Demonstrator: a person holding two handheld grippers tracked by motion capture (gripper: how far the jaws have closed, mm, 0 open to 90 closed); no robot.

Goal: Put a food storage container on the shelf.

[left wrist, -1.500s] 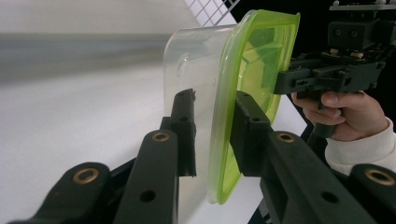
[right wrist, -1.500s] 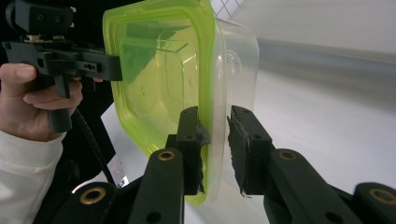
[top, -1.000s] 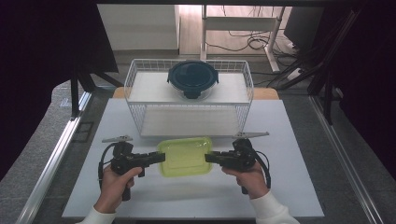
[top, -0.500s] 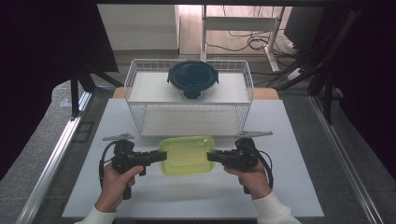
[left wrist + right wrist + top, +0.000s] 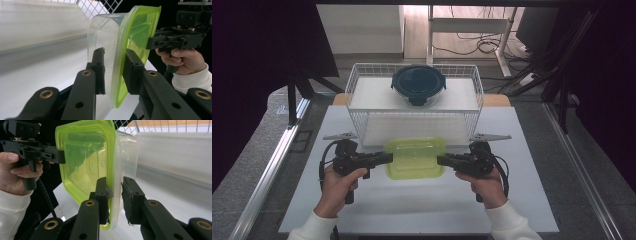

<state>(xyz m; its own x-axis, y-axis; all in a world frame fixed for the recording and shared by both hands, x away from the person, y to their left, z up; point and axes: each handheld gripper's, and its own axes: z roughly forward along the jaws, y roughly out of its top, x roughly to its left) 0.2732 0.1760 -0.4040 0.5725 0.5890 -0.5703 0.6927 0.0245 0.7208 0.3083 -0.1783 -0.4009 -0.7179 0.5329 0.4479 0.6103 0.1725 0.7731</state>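
Both tools clamped on opposite rims of clear plastic box with lime-green lid [image 5: 415, 158]: left tool [image 5: 384, 158], right tool [image 5: 443, 160]. Thin-edge grips; uneven lift could twist box free onto white tabletop [image 5: 412, 210].

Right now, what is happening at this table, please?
A person holds a clear container with a green lid between two handheld grippers. The left gripper is shut on its left edge and the right gripper on its right edge. The container is in front of a white wire basket, where a round container with a dark lid sits on top.
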